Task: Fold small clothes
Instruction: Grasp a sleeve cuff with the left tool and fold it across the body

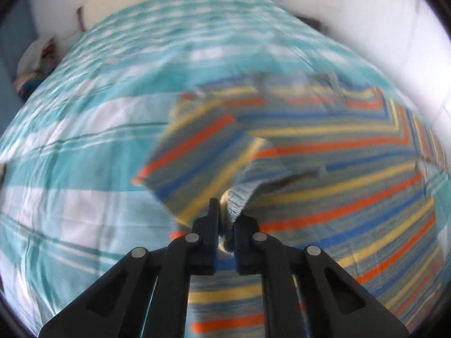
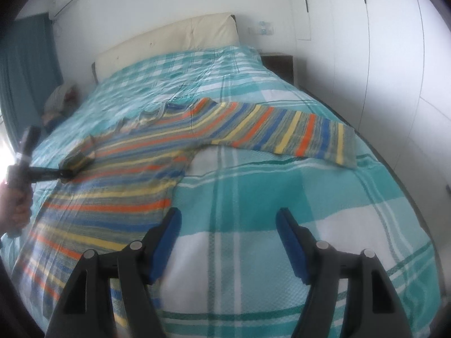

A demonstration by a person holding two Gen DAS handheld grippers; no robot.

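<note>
On the left, the left hand-held gripper (image 1: 225, 214) is clamped on a pinch of the striped sweater (image 2: 118, 186), at what looks like the cuff end of its left sleeve (image 1: 194, 155); that sleeve is lifted off the bed (image 2: 282, 197) and doubled back, hanging over the garment's body (the left wrist view is blurred, so the exact grip point is hard to fix). Seen from the right wrist camera, the same gripper sits at the sweater's far left edge, with the person's hand (image 2: 15, 211) on its handle.

The sweater lies flat on the teal checked bed cover, hem toward the viewer and neck toward the headboard (image 2: 169, 39), so its body runs front to back.

Further right, the other sleeve (image 2: 282, 132) stretches out flat across the bed, its long axis running left to right and its cuff pointing toward the wall side.

The right hand-held gripper (image 2: 228, 222) hovers spread wide and empty above bare cover, just right of the sweater's hem edge. The outstretched sleeve lies ahead of it and slightly right, so this gripper is plainly the nearer one for taking that cuff and folding it inward across the body.
</note>
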